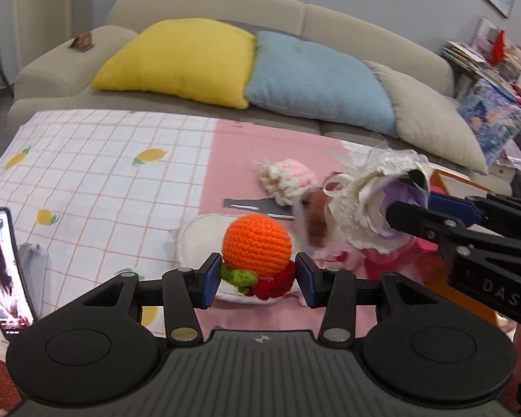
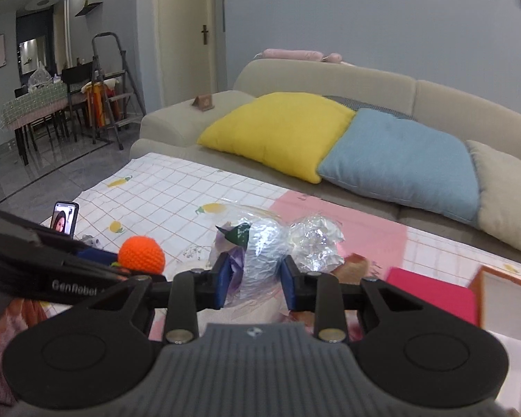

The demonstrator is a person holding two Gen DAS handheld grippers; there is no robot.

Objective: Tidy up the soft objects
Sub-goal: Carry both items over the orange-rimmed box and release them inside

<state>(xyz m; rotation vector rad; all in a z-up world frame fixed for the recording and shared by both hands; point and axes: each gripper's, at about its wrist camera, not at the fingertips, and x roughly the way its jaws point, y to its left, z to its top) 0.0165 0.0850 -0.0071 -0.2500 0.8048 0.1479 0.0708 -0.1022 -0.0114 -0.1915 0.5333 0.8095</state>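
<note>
Both soft items are in hand, neither is stowed. Orange crochet toy [image 1: 257, 245], with green and red knit bits at its base, sits between the left gripper [image 1: 258, 279] pads, jaws about half open and closed on it, held above the white pad [image 1: 198, 239] on the pink mat [image 1: 232, 146]. Wrapped bouquet [image 2: 260, 253], white lace and clear plastic film with a purple flower inside, is clamped in the right gripper [image 2: 255, 281], jaws narrower and pressed into the wrap; in the left view it looks clear of the table. Left on the mat: pink-and-cream knit piece [image 1: 286, 180], untouched, just beyond a grey strip [image 1: 257, 206]. Probable destination is the orange-edged box [image 2: 503, 285] at the right, beside a magenta box [image 2: 434, 295]; can't tell what's already in it. Phone [image 1: 3, 267] is propped on the lemon-print tablecloth [image 1: 104, 173], well apart from the work. My read: mid-task, two items in transit, at least one more pick pending, no placement confirmed from these views.
</note>
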